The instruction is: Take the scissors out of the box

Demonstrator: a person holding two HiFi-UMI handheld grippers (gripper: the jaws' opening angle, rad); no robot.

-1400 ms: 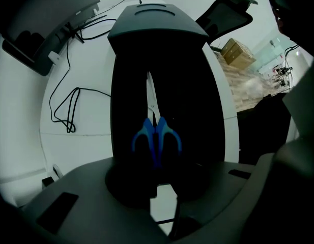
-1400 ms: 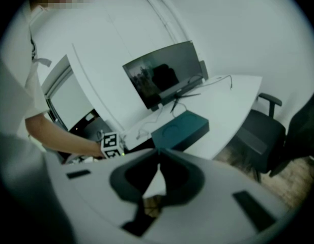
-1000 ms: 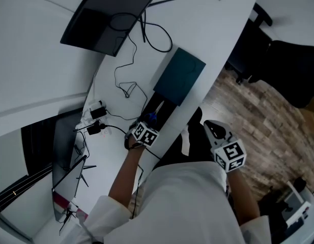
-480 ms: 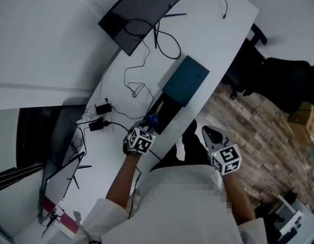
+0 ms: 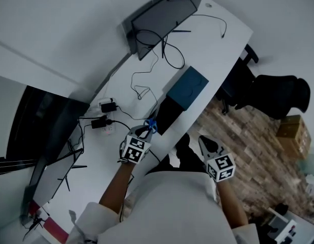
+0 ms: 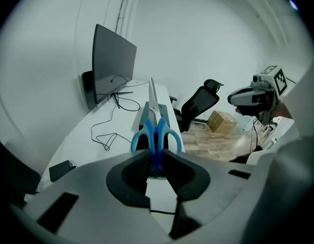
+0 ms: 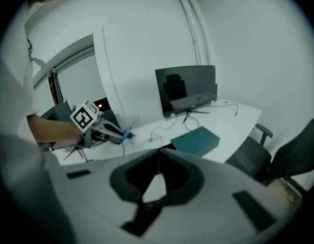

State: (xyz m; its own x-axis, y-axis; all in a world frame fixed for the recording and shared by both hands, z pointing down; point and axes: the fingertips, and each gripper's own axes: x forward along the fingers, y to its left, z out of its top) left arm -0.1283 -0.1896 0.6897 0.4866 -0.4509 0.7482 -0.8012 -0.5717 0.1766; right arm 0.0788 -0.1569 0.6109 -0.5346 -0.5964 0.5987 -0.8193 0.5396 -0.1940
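Blue-handled scissors [image 6: 157,134] stand between the jaws of my left gripper [image 6: 155,155], handles near the jaws and blades pointing away and up. That gripper is shut on them. In the head view the left gripper [image 5: 145,131] holds the scissors [image 5: 150,124] in the air just left of the open black box [image 5: 170,114], whose teal lid [image 5: 188,88] lies behind it on the white desk [image 5: 218,39]. My right gripper [image 5: 205,143] hovers off the desk's front edge, over the floor, with nothing in it. Its jaws [image 7: 159,153] meet at the tips.
A dark monitor [image 5: 167,15] stands at the back of the desk with loose cables [image 5: 146,89] and power adapters [image 5: 107,106] in front of it. A black office chair [image 5: 276,93] and a cardboard box [image 5: 290,128] are on the wooden floor at the right.
My left gripper has risen with the scissors, lifting them up and out of the black box and tilting them. The right gripper has shifted a little and risen slightly.
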